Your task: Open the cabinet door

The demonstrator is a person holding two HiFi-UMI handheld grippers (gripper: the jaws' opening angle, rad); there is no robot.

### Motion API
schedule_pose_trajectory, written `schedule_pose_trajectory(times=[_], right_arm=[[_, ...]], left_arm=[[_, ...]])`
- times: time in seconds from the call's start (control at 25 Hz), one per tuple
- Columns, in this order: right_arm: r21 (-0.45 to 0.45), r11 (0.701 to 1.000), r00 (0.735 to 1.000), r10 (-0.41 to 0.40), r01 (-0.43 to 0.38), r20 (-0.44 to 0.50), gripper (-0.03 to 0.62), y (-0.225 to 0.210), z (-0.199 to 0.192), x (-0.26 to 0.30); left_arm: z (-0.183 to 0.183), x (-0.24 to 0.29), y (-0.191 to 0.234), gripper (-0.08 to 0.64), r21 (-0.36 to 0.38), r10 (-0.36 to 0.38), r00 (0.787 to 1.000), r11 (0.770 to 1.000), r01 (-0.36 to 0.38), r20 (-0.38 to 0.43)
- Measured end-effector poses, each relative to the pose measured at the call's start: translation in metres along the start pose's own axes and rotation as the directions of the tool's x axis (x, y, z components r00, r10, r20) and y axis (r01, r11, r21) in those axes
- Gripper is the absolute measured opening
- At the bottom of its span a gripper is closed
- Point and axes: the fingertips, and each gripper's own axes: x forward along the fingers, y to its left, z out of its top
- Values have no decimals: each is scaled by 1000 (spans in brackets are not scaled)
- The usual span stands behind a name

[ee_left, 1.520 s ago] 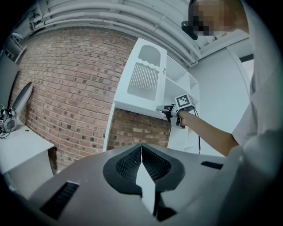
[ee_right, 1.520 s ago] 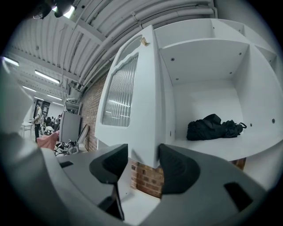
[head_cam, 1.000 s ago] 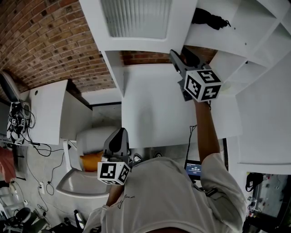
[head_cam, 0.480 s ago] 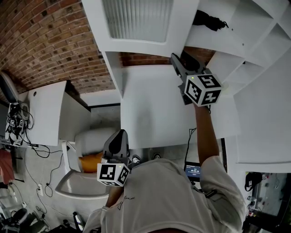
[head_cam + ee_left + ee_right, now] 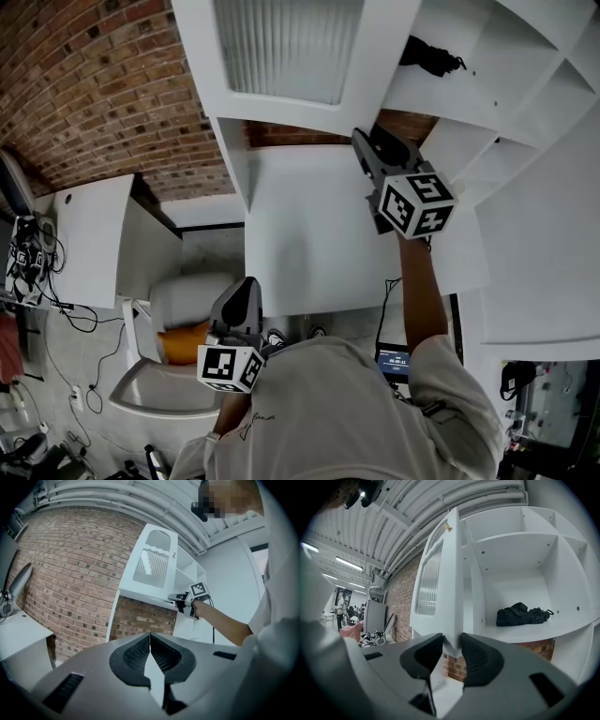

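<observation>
The right tongs (image 5: 452,641) pinch the lower corner of the white cabinet door with a ribbed glass panel (image 5: 439,573). Their dark ridged pads sit against both faces of the door's thin edge, and the jaws have just been closing on it. In the head view these right tongs (image 5: 364,141) lie at about 1 o'clock from the middle, with the marker cube behind them and the person's bare forearm (image 5: 417,291) running back toward 5 o'clock. The door (image 5: 291,52) stands swung out from the cabinet, edge-on to the right gripper view, and stretches from the tongs toward 11 o'clock in the head view.

At 3 o'clock from the gripped edge, in the right gripper view, the open white cabinet compartment (image 5: 520,550) shows. A crumpled black cloth bundle (image 5: 520,613) lies on its shelf, well apart from the door. The same bundle (image 5: 427,52) sits at 1 o'clock in the head view.

The left tongs (image 5: 150,638) are pressed together with nothing between them. They hang low at 7 o'clock in the head view (image 5: 246,289), well apart from the cabinet. Their own view looks across at the door (image 5: 154,564) at 12 o'clock, with the red brick wall (image 5: 70,573) filling the side from 9 to 11 o'clock.
</observation>
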Motion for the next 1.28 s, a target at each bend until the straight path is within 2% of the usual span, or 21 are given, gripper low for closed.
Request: schedule_pose_trajectory(times=[0.6, 1.28], right_arm=[[7, 1000, 1000, 0, 0, -8, 117, 13, 2, -9], [14, 1000, 1000, 24, -24, -5, 103, 29, 0, -28]], left_arm=[[7, 1, -1, 17, 10, -28, 1000, 1000, 28, -10], [3, -5, 0, 17, 4, -24, 1000, 1000, 24, -11]])
